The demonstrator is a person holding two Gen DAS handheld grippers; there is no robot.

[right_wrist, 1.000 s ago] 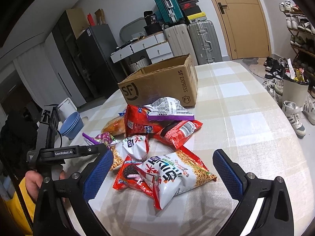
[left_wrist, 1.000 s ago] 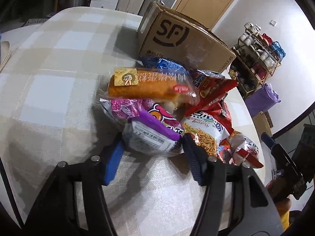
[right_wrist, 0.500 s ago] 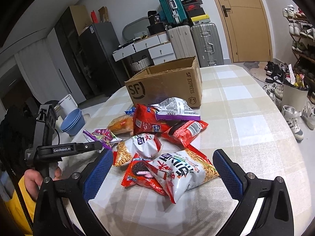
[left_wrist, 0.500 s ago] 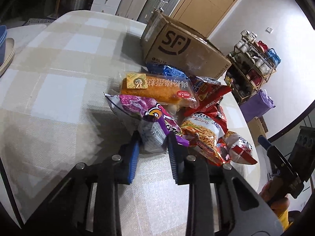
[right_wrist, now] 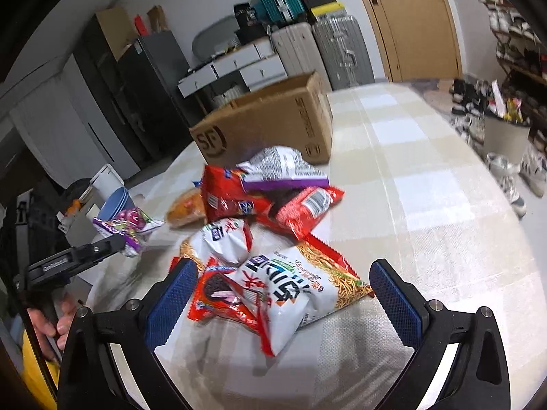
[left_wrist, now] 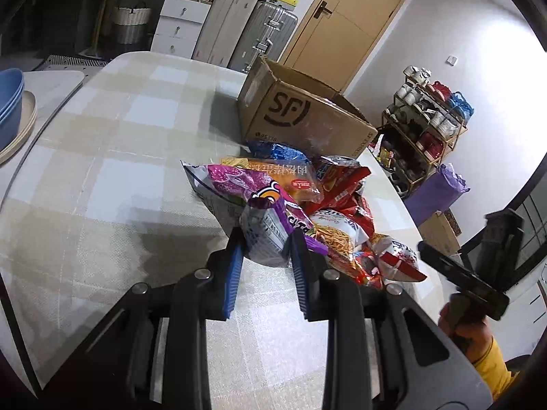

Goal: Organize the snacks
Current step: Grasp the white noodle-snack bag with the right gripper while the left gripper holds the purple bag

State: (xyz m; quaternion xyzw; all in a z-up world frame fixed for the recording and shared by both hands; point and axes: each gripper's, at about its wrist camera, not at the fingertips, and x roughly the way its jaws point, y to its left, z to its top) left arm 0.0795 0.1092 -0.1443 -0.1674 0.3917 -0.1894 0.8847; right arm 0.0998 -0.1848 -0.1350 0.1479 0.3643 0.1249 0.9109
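A second ago the left gripper (left_wrist: 266, 244) stood open around the crinkly purple snack bag (left_wrist: 263, 218); now its blue fingers (left_wrist: 233, 266) pinch that bag's end and lift it off the checked surface (left_wrist: 112, 157). The right gripper (right_wrist: 283, 302) hangs wide open, holding nothing, over the white noodle-snack packet (right_wrist: 290, 290). The brown cardboard box (left_wrist: 301, 119) reads "SF".

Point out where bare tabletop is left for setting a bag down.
Free: the checked table left of the snack pile, out to the blue bowls; also the cloth right of the pile and cardboard box. Crowded: between pile and box.
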